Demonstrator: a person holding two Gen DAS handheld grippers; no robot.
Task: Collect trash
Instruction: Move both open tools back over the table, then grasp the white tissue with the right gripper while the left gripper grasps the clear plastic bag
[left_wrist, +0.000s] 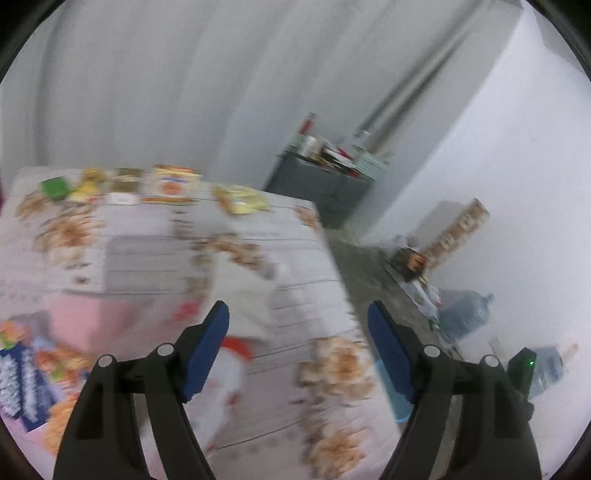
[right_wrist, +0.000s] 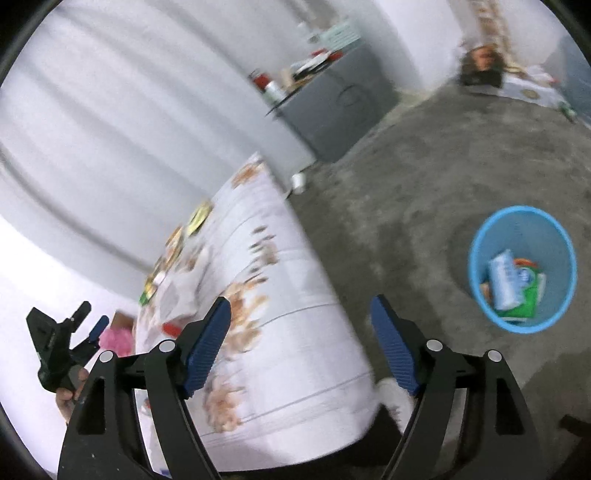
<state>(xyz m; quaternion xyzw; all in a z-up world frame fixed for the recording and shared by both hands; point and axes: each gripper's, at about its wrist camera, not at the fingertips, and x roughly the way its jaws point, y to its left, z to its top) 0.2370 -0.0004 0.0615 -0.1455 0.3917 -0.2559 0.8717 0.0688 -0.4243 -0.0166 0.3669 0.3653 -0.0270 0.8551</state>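
Wrappers (left_wrist: 173, 186) along the table's far edge smeared by motion blur, print unreadable. Blue packet (left_wrist: 18, 384) cut off at the left frame edge. Blue bin (left_wrist: 391, 391) mostly hidden behind the left gripper's finger (left_wrist: 391, 354). Trash in the bin (right_wrist: 511, 284) too blurred to name. Left gripper (right_wrist: 79, 326) only partly in frame.

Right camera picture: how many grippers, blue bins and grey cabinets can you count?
Grippers: 2, left gripper and right gripper
blue bin: 1
grey cabinet: 1
Total: 4
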